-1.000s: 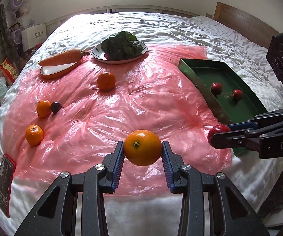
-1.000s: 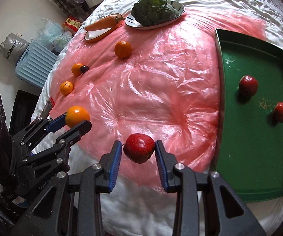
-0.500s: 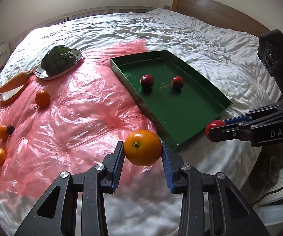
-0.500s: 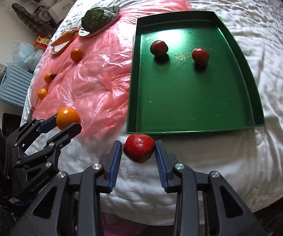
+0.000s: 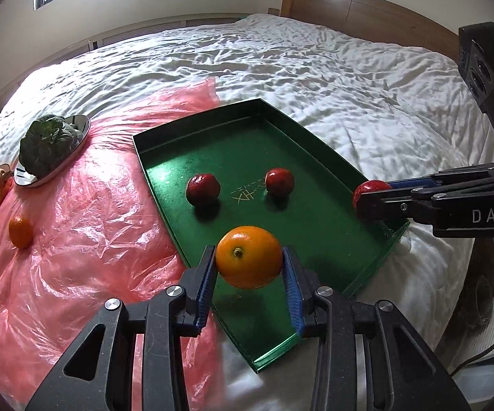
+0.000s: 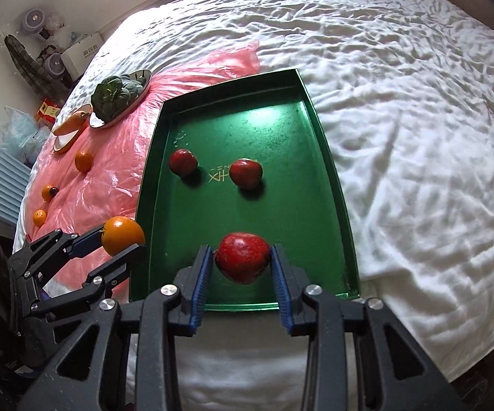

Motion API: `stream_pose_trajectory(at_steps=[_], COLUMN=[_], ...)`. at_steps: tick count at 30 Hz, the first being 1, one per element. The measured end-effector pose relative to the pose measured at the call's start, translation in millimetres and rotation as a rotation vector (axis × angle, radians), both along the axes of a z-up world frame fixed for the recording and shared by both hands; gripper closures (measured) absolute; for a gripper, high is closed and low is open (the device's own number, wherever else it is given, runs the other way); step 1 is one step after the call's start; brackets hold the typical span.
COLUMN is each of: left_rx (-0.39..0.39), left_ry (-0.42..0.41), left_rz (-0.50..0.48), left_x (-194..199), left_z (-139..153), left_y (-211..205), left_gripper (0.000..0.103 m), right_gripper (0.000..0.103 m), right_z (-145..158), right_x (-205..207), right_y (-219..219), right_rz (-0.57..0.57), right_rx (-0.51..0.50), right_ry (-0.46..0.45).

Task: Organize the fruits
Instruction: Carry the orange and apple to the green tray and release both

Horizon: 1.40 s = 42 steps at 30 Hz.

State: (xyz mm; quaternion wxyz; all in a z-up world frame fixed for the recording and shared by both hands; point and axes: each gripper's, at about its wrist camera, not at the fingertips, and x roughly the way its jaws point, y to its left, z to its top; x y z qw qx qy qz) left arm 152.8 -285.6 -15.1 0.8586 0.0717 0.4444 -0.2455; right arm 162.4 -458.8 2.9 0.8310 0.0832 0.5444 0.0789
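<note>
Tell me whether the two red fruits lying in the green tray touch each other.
Apart. The right wrist view shows bare green tray floor and gold lettering between the left red fruit and the right red fruit.

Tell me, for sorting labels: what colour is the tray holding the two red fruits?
Dark green tray, clearest in the right wrist view.

Both grippers tilt downward side by side: the left gripper point(image 5: 249, 266) clamps an orange point(image 5: 249, 257), the right gripper point(image 6: 242, 267) an apple point(image 6: 242, 252).
</note>
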Motion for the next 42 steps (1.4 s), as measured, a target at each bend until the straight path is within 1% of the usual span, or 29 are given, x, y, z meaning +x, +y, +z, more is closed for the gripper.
stream_pose_trajectory(at_steps=[7,14,18,21,23,29,30,32,33,34,35,37,41,42], left_rx=[0.018,0.037,0.043,0.037,0.032,0.033,0.030,0.029,0.028,0.027,0.026,0.017,0.004,0.000], left_ry=[0.034,0.074,0.080,0.086,0.089,0.081,0.080,0.077,0.076,0.076,0.071,0.059,0.045,0.042], left_rz=[0.043,0.034,0.026,0.027,0.028,0.024,0.024,0.029,0.029,0.029,0.032,0.035,0.031,0.029], left_x=[32,41,41,42,43,42,42,43,43,43,43,42,39,38], left_z=[-24,-43,-49,-49,-49,-47,-45,-43,-42,-41,-40,-36,-27,-24], left_y=[-9,-16,-18,-18,-17,-17,-16,-14,-13,-12,-11,-9,-7,-6], left_gripper=[0.071,0.071,0.071,0.071,0.070,0.070,0.070,0.070,0.070,0.069,0.063,0.058,0.058,0.058], right_gripper=[0.043,0.043,0.043,0.042,0.040,0.039,0.037,0.020,0.009,0.008,0.008,0.008,0.007,0.005], right_z=[-30,-54,-58,-58,-57,-57,-56,-54,-53,-53,-52,-51,-46,-44], right_x=[34,41,40,42,42,43,43,42,42,42,42,42,41,40], right_y=[2,2,1,3,5,8,8,10,12,12,13,13,14,15], right_rz=[0.047,0.057,0.058,0.063,0.068,0.060,0.060,0.061,0.061,0.061,0.060,0.061,0.058,0.056], right_rx=[-0.067,-0.115,-0.121,-0.132,-0.144,-0.159,-0.161,-0.171,-0.177,-0.179,-0.180,-0.183,-0.193,-0.197], right_ry=[-0.003,0.026,0.023,0.022,0.019,0.015,0.014,0.008,0.004,0.003,0.003,0.004,-0.003,-0.005])
